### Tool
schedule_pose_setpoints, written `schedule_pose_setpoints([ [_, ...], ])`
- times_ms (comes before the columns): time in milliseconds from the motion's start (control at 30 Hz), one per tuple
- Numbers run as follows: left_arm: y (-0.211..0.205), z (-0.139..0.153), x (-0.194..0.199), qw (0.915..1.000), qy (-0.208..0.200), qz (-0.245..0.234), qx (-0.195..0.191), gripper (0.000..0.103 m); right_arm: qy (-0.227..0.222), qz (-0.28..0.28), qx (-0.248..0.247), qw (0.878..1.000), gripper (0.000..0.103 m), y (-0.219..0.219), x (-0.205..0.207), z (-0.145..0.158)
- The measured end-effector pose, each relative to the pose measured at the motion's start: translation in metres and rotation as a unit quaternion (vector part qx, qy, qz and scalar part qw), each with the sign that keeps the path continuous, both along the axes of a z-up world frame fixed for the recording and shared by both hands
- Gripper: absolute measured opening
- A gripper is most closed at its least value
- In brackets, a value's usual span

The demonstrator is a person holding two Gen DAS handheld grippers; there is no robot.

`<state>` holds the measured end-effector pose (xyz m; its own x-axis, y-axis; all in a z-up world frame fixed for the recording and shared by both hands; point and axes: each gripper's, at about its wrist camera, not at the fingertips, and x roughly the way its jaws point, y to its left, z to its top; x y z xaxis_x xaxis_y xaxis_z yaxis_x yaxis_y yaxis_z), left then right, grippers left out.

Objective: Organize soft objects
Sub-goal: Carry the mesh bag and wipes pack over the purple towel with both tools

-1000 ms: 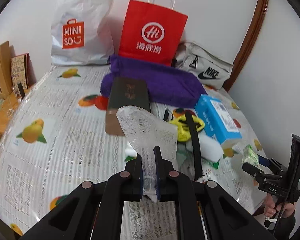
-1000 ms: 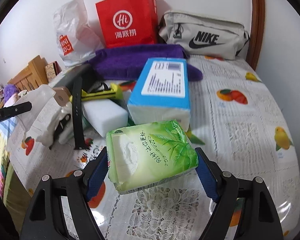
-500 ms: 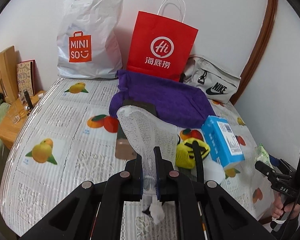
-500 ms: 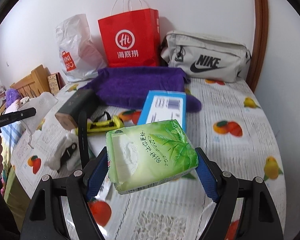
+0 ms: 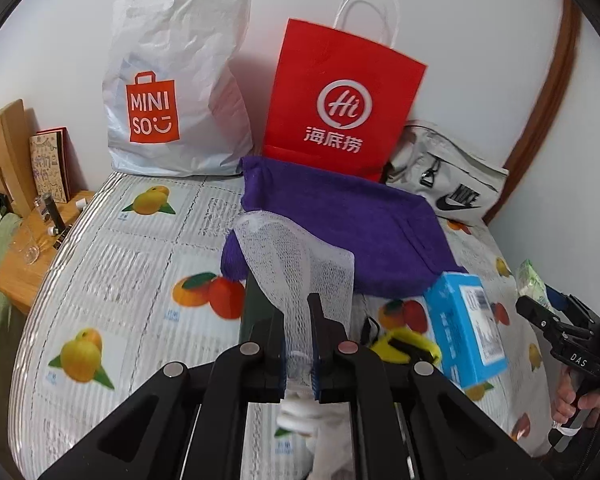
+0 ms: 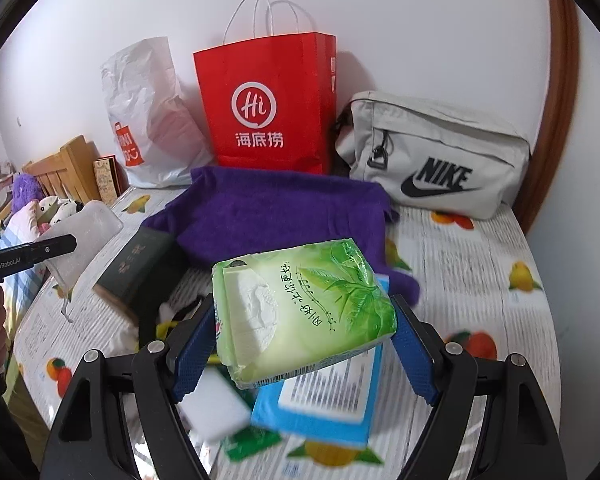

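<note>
The worktop (image 5: 112,264) has a cover with fruit pictures, and three bags stand at the back by the wall: a white plastic bag (image 5: 176,80), a red paper bag (image 6: 268,108) and a grey pouch (image 6: 440,152). They look like places to put things away. A purple towel (image 6: 276,212) lies flat in front of them. A blue box (image 5: 466,328) and a dark box (image 6: 136,264) lie nearer. The right gripper (image 6: 304,340) has its jaws squeezing a green tissue pack (image 6: 300,308), held up above the blue box. The left gripper (image 5: 298,340) has its jaws pinching a white mesh pouch (image 5: 296,260) by its bottom, so it stands up in the air.
</note>
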<state>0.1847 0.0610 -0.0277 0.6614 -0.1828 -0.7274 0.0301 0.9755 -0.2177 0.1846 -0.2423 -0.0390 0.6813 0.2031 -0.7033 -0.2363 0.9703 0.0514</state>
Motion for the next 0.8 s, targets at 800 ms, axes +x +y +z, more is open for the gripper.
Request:
schedule_pose_setpoints([
  [800, -0.025, -0.033, 0.162, 0.9981, 0.058, -0.019, 0.005, 0.009, 0.081, 0.011, -0.015, 0.997, 0.081, 0.011, 0.149, -0.060],
])
